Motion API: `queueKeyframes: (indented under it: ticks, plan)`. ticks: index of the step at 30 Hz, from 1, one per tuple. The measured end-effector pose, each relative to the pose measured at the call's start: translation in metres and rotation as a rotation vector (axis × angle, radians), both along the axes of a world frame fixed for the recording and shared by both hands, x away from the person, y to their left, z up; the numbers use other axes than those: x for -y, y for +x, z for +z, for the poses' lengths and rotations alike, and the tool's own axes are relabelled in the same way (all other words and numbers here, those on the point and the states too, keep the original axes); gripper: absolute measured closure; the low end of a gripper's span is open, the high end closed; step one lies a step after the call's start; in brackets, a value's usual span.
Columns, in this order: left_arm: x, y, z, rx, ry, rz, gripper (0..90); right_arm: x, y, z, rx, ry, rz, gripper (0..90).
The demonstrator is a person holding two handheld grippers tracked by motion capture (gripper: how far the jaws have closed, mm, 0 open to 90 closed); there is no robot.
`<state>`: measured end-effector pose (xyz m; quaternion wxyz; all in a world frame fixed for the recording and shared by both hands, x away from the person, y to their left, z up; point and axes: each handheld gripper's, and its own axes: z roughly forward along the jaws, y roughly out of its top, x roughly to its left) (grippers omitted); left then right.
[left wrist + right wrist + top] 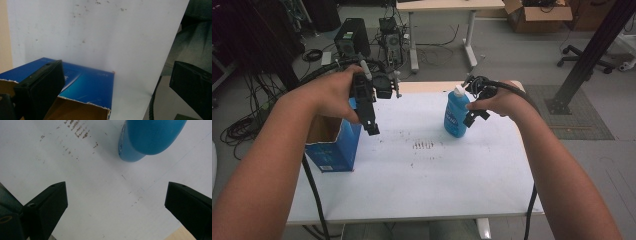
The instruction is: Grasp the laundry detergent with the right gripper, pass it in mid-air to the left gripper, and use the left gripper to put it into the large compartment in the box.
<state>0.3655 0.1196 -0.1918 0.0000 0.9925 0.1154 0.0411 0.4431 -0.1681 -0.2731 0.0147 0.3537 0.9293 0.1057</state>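
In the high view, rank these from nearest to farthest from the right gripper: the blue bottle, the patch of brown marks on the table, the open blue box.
1. Blue bottle: right beside the right gripper, on its left.
2. Patch of brown marks: mid-table, nearer the person than the bottle.
3. Open blue box: at the table's left edge, under the left gripper.

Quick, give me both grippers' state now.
Left gripper: open, empty, over the blue box.
Right gripper: open, empty, beside the blue bottle.
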Motion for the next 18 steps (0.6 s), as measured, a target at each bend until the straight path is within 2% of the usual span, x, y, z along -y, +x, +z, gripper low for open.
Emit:
queueKeyframes:
  ticks: [9, 18]
  plan:
    - [-0.006, -0.012, -0.003, -0.010, -0.001, -0.001, 0.4, 0.001, -0.003, -0.002, 0.004, 0.009, -0.007, 4.9]
    - [-0.001, -0.038, -0.011, -0.011, 0.004, -0.061, 0.4, 0.002, -0.006, -0.005, 0.005, 0.017, -0.011, 4.9]
